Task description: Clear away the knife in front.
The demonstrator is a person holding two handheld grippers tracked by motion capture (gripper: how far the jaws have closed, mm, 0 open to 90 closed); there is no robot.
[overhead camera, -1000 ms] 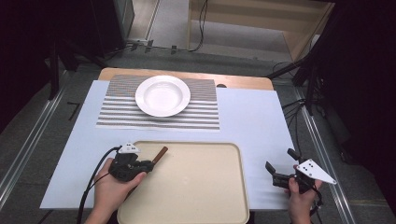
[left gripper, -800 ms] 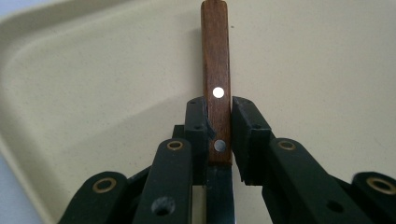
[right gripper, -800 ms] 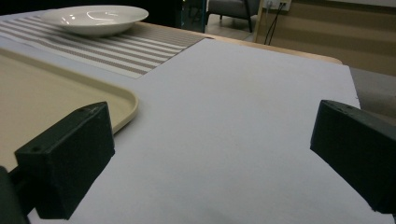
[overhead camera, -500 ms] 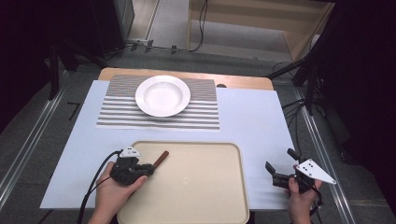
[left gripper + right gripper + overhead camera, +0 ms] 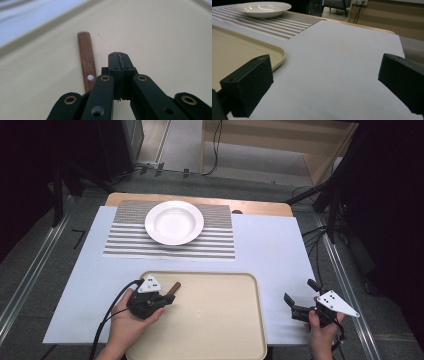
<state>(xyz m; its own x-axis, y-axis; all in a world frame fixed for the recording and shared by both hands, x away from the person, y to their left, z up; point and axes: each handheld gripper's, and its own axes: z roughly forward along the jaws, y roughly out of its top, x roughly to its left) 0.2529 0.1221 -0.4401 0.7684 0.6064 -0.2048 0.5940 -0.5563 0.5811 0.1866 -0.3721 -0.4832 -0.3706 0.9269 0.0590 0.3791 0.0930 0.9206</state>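
- Black jaws of the left gripper [image 5: 119, 60] are pressed together with nothing between them; they have just been closing, and the brown wooden handle [image 5: 86, 62] lies outside them, just beside their left flank in the left gripper view.
- Wood strip's long axis runs nearly parallel to the jaws, its far end pointing toward the tray's far-left corner and its near end passing under the gripper's linkage; 1 pale rivet shows on it. What lies at the hidden end I cannot tell.
- From the high view, the left gripper [image 5: 167, 299] sits over the near-left part of the beige tray [image 5: 225, 320], and the handle [image 5: 173, 287] pokes out just beyond it, angled toward the tray's far rim.
- To take the handle, my judgement is the jaws must reopen and shift sideways over it; the left hand is far nearer than the right.
- Right gripper [image 5: 295, 307] rests off the tray near the bench's near-right corner, jaws wide apart and empty, well away from the handle.
- Beyond the tray, a white bowl [image 5: 174, 222] stands on a striped mat [image 5: 125, 240] near the bench's far edge; nothing lies between gripper and handle.
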